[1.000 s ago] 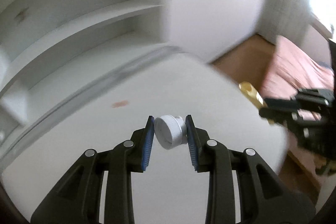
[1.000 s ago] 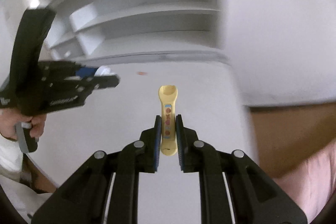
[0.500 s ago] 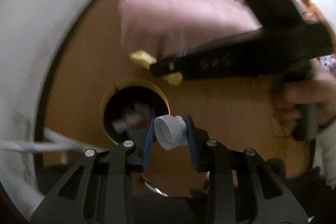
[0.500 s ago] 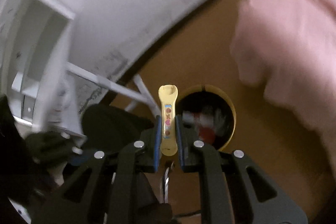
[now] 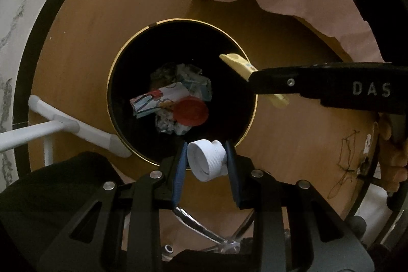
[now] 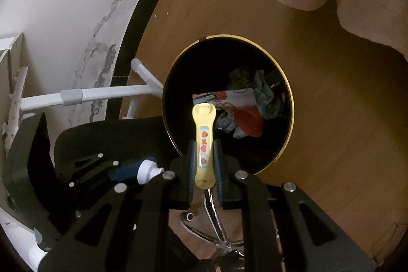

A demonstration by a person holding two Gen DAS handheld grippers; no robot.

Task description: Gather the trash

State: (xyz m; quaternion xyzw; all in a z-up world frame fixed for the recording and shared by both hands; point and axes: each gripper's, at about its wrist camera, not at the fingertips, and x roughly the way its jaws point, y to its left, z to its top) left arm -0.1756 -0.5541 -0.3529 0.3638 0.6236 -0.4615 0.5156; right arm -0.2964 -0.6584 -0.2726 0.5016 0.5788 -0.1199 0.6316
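both are poised over the black bin (image 5: 116,83) on the floor. the left gripper (image 5: 206,165) pinches a white bottle cap (image 5: 206,163) right at the near rim; the right gripper (image 6: 204,157) clamps a yellow plastic stick (image 6: 204,142). released here, i'd guess the cap clips the rim and rolls away.

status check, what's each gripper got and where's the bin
Left gripper shut on white cap. Right gripper shut on yellow stick. Both over open trash bin; nothing blocking.
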